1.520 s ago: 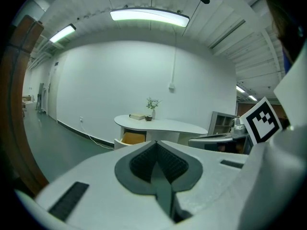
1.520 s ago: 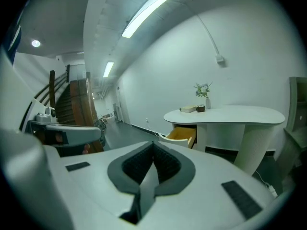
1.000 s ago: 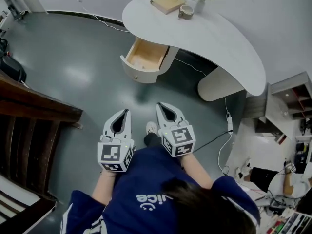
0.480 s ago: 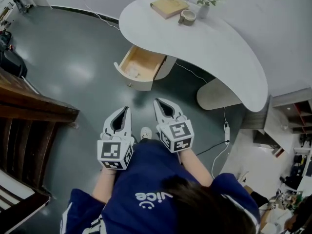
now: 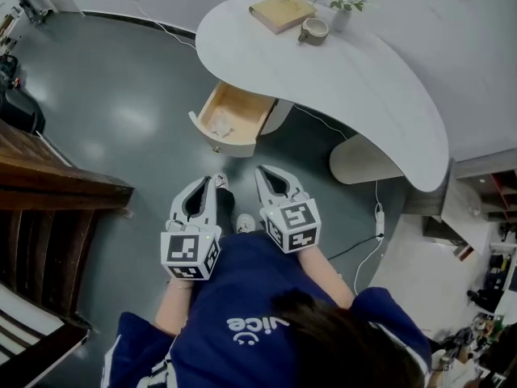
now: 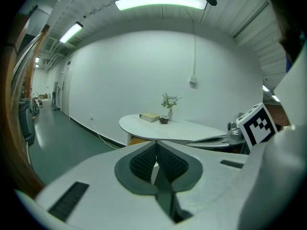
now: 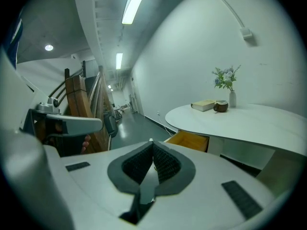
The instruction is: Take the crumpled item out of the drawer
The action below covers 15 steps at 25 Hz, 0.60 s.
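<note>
Wad of crumpled whitish material [image 5: 220,124] in open wooden drawer [image 5: 252,103] likely light, soft, best pinched at a raised fold; left tongs [image 5: 212,183] and right tongs [image 5: 262,170] closed, empty.

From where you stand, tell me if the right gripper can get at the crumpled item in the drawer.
Probably not yet: the drawer is open, but floor separates the crumpled item from the right gripper.

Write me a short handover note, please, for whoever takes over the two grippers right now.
Left gripper: shut, empty, held close to the body.
Right gripper: shut, empty, beside the left one.
Drawer under the white desk: pulled open, some way ahead across the floor. The crumpled item lies inside it.
Done: drawer is open.
Left: step up, open one gripper, grasp the crumpled item, lift it out.
</note>
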### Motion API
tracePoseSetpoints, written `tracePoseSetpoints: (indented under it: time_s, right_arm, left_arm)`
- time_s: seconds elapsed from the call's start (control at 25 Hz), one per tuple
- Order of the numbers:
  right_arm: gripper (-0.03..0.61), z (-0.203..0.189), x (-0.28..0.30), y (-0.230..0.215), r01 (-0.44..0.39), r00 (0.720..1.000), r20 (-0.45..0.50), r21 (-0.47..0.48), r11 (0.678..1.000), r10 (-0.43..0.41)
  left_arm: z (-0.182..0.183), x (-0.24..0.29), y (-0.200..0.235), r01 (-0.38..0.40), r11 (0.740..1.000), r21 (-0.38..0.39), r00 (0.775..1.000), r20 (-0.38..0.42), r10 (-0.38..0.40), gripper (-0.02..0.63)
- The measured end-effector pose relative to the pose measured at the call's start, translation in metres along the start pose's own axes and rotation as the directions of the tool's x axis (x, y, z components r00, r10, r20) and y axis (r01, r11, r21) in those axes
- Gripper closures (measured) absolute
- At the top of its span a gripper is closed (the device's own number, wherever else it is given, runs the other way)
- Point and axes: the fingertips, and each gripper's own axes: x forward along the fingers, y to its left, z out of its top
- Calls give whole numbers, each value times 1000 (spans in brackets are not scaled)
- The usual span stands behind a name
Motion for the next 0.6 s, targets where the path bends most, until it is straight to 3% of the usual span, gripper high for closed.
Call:
tracePoseSetpoints:
  time_s: [0.6]
  right_arm:
    - [571, 32, 86, -47, 66, 994, -88, 12, 998, -65]
  left_arm:
    - [27, 104, 55, 100, 995, 4, 993, -67, -99, 609]
